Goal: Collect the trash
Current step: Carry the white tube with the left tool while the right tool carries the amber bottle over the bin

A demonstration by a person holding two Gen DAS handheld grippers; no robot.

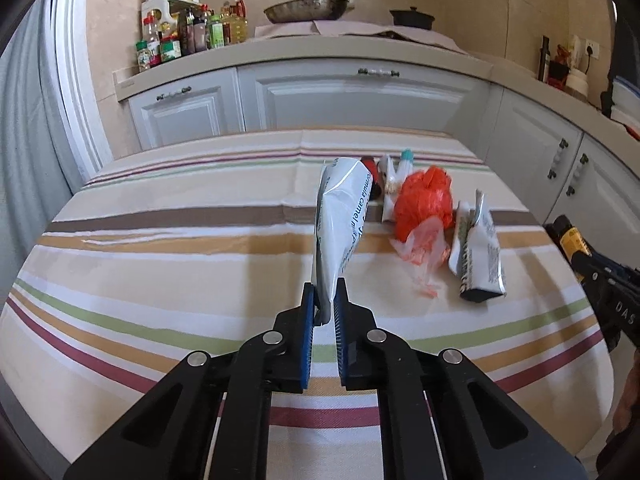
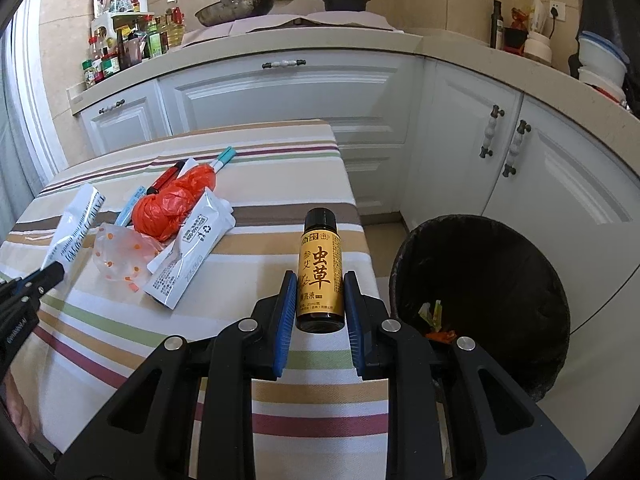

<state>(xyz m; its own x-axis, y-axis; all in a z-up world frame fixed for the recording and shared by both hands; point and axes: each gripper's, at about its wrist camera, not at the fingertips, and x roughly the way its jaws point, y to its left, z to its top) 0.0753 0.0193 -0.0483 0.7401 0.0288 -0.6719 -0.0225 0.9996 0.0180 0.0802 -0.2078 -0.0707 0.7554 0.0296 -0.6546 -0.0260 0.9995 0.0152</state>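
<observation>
Left wrist view: a white pouch [image 1: 340,220] stands pinched by its lower end between the blue pads of the left hand-held gripper [image 1: 325,295], at frame centre, its free end slanting up and away, apparently so that it clears the striped desk [image 1: 160,264] for carrying. To its right the uncollected trash lies together on the cloth: an orange bag [image 1: 425,200], a clear spotted wrapper [image 1: 424,250] and a printed sachet [image 1: 480,256], with smaller items behind them too crowded to name.

Right wrist view: the right hand-held gripper [image 2: 319,280] is clamped on a small amber bottle [image 2: 320,276] with a yellow label and black cap, held by its lower half with the cap pointing away. It hangs over the desk's right edge, close to the black bin [image 2: 480,292] at lower right, whose mouth is open and already holds a few scraps; the bottle is judged ready for dropping there. Kitchen cabinets [image 2: 280,92] and a cluttered worktop fill the upper frame in both views
</observation>
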